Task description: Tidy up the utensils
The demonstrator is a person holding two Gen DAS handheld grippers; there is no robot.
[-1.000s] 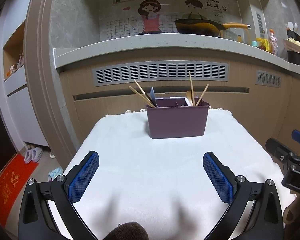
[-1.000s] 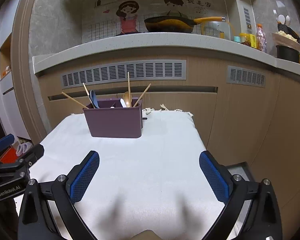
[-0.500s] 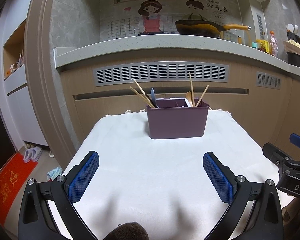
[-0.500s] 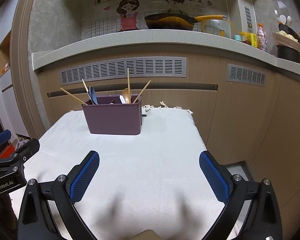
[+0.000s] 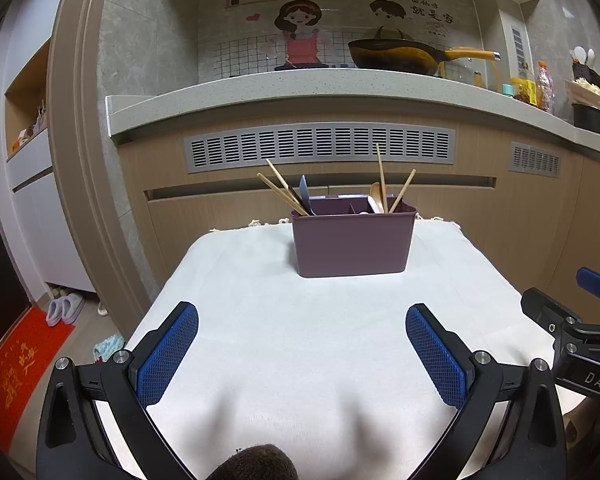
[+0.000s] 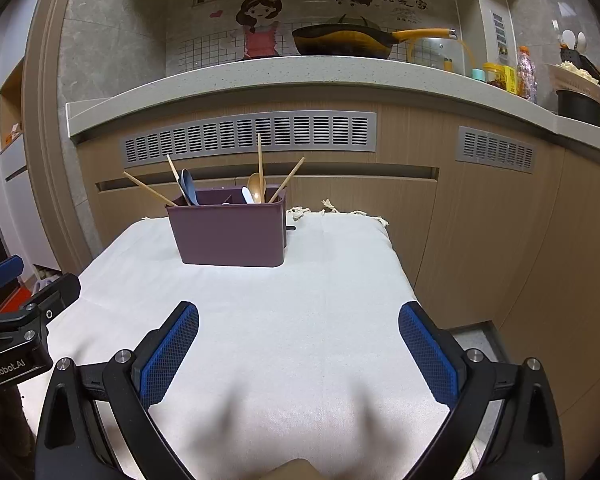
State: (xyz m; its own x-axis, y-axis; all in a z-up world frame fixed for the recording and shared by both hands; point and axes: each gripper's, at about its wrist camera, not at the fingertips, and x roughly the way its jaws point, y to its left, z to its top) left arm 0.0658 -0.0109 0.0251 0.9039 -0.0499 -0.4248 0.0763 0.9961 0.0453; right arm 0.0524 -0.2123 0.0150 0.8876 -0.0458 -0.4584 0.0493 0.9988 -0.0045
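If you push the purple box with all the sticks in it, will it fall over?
Probably not. The purple box looks wide and low with a flat bottom, so it should slide rather than tip. The white cloth under it may bunch up. The chopsticks lean loosely and would likely rattle.

The purple caddy's [image 5: 352,242] walls hid the lower ends of the chopsticks [image 5: 381,178] and spoons [image 6: 256,186], and I could not tell which compartment each stood in. The right gripper [image 5: 580,332] was cut off by the left view's edge. A small dark thing [image 6: 291,228] behind the caddy was too tiny to identify.
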